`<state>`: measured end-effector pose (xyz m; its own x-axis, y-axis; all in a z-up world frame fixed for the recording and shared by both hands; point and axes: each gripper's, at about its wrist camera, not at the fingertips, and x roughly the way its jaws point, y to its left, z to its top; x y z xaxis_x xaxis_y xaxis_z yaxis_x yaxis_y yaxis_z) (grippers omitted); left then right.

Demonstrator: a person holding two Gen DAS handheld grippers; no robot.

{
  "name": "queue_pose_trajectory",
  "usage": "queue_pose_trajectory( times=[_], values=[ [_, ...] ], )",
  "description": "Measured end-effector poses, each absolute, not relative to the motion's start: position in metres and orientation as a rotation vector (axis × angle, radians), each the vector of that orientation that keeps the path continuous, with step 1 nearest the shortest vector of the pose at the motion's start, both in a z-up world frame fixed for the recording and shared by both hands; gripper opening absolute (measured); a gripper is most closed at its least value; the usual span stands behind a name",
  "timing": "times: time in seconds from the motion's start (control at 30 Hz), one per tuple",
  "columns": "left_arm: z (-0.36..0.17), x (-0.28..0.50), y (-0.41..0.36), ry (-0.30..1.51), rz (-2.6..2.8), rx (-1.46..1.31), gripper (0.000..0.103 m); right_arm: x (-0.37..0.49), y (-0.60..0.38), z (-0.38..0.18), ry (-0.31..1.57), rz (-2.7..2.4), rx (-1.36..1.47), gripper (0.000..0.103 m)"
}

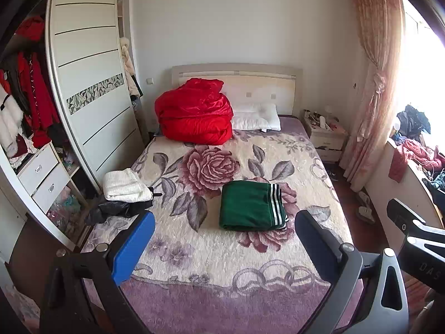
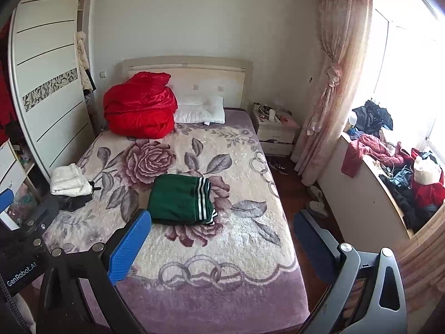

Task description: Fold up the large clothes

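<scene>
The left gripper point(image 1: 222, 246) hangs spread wide above the bed's foot, empty and touching nothing; the right gripper point(image 2: 222, 243) likewise. Beyond them the green garment point(image 1: 251, 205) (white stripes along one edge) lies folded into a neat rectangle mid-blanket point(image 1: 211, 253), well apart from both.

We see a bed point(image 1: 211, 253) covered by a flowered blanket point(image 1: 250, 261). On it lie a folded green garment point(image 1: 247, 206) mid-bed, a white towel point(image 1: 125, 185) over dark clothes point(image 1: 116, 208) at the left edge, a red quilt point(image 1: 194, 111) and a white pillow point(image 1: 256, 117) by the headboard.
</scene>
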<state>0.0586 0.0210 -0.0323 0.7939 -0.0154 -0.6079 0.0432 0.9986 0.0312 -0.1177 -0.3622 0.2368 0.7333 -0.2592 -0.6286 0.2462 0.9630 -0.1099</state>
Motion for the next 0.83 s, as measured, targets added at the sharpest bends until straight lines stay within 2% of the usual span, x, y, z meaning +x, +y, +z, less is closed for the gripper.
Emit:
queue_pose_trajectory(
  times=[0.83],
  values=[
    [-0.031, 0.049, 0.020, 0.639, -0.020, 0.044, 0.103, -0.129, -0.357, 0.233, 0.693, -0.282, -0.009, 0.103]
  ],
)
